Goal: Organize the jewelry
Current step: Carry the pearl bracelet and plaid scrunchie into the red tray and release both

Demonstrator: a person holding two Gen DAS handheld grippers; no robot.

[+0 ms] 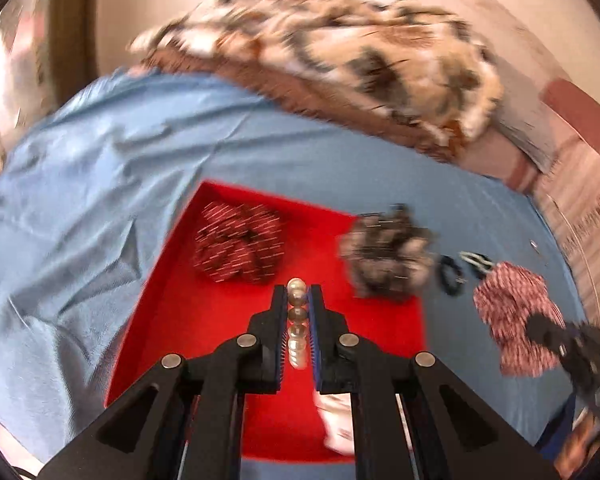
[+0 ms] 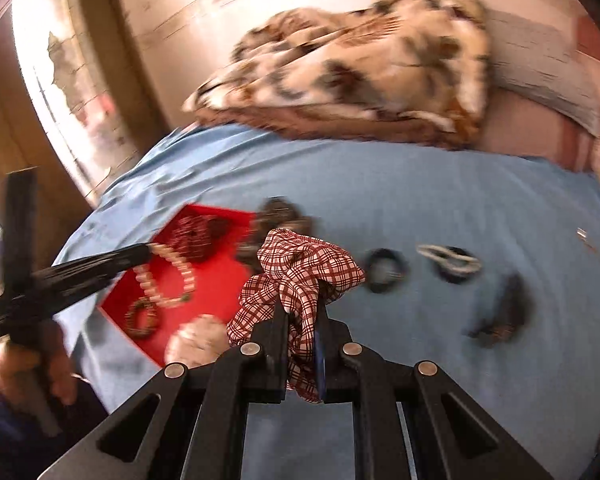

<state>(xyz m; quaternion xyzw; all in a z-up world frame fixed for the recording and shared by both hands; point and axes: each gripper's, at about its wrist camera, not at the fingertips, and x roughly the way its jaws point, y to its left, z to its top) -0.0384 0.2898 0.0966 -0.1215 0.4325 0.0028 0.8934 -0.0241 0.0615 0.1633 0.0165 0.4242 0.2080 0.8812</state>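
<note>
Now left gripper [image 1: 298, 294] pinching pearl necklace [image 1: 297, 320], right gripper [image 2: 303, 312] clamping checked scrunchie [image 2: 300, 276]

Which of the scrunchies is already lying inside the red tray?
The dark red scrunchie: it lies wholly in the red tray. The grey scrunchie overlaps its edge; the checked scrunchie is gripped.

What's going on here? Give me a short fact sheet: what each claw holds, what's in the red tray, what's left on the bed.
left gripper: shut on a string of pale round beads, above the tray
right gripper: shut on a red-and-white checked fabric scrunchie
flat red tray: holds a dark red striped scrunchie and a small beaded ring
blue bedsheet: a black hair tie and a white-and-black hair tie lie loose on it
sharpness: blurred throughout
</note>
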